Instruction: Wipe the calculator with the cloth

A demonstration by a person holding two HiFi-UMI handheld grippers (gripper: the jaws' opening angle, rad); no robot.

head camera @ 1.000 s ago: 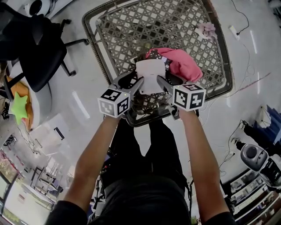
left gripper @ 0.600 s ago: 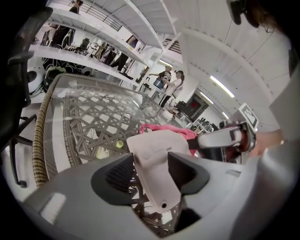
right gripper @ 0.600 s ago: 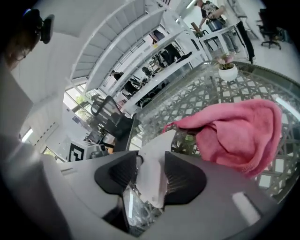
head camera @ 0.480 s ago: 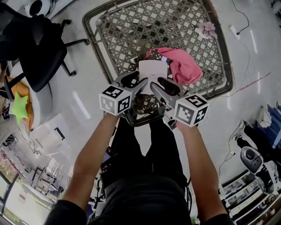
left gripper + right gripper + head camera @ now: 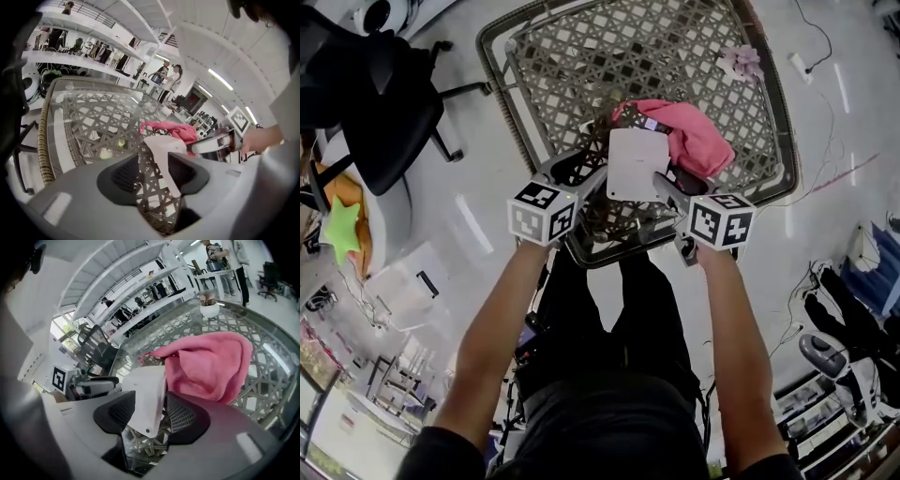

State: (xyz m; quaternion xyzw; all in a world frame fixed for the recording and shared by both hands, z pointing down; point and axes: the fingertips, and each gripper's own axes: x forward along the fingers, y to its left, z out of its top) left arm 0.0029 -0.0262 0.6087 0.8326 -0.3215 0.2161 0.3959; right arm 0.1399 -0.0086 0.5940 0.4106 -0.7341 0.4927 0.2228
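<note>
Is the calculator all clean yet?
Not yet. Done: calculator lifted off the table. In hand: the right gripper holds it, its edge also between the jaws of the left gripper; both have just been opening. Left: the pink cloth lies on the table, unused.

1. Calculator [image 5: 636, 164]: the white face that shows is hard plastic, smooth and matt.
2. Cloth [image 5: 698, 141]: pink fabric with a soft, fuzzy nap, matt and creased into folds.
3. Worktop [image 5: 581, 56]: a clear, glossy glass sheet carrying reflections, laid over a brown woven cane lattice. The rim is bound in ribbed wicker, rough and matt.
4. Floor [image 5: 469, 225]: pale, smooth and glossy, streaked with reflected light.
5. Office chair [image 5: 384, 103]: black upholstery, matt.
</note>
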